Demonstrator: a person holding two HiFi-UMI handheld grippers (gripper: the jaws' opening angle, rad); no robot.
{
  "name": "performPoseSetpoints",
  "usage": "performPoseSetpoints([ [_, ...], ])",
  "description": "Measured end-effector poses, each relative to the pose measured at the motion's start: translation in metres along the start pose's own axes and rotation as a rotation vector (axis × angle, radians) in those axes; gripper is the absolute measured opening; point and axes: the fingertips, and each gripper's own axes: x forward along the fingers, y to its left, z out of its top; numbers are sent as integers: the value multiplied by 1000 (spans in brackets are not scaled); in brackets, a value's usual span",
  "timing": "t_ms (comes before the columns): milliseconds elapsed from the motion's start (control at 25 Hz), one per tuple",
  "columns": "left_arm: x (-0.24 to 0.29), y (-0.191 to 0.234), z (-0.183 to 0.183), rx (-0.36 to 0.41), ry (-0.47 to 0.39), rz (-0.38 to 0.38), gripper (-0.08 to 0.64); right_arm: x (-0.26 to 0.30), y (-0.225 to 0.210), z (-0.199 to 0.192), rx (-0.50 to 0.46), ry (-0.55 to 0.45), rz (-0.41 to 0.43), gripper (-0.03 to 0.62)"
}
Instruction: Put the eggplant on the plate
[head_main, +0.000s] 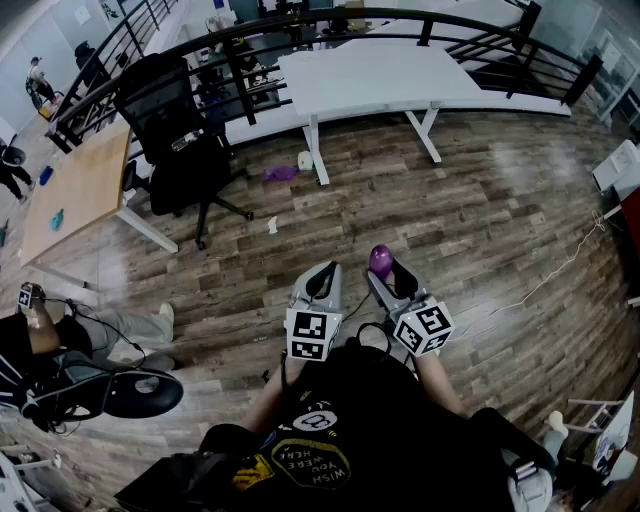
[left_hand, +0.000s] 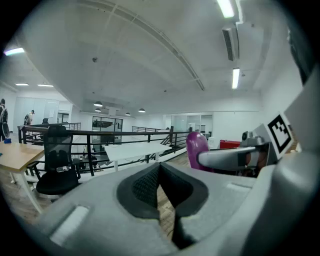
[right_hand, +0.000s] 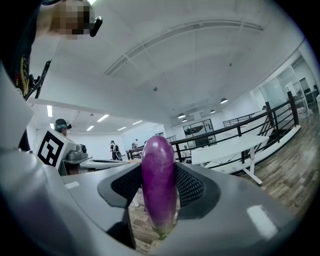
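A purple eggplant (right_hand: 159, 185) stands upright between the pads of my right gripper (right_hand: 159, 197), which is shut on it. In the head view the eggplant (head_main: 381, 261) pokes up from the right gripper (head_main: 386, 277), held level in front of the person's chest. My left gripper (head_main: 322, 281) is beside it on the left, its jaws closed together with nothing between them (left_hand: 159, 187). From the left gripper view the eggplant (left_hand: 197, 148) shows to the right, clamped in the other gripper. No plate shows in any view.
A white desk (head_main: 370, 80) stands ahead by a black railing (head_main: 330, 25). A black office chair (head_main: 180, 150) and a wooden table (head_main: 75, 190) lie to the left. A purple object (head_main: 281, 174) lies on the wood floor near the desk leg. People stand far off.
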Motion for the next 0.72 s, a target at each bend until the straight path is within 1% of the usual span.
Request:
performPoseSetpoints([
  [160,-2,-2,0,14,12,-7,5,1,4,-1,-2,-2,8,215],
  [440,-4,-1,-8,-3,16,5,5,0,4,-3,-9,-5,15,216],
  [600,-5,-10,-9,-9,15,4,5,-8,3,-4,-8,-7,24,216],
  [720,-4,-18,-6,-9,14,-10,5,-12,-2,-4,7,-2,16,216],
])
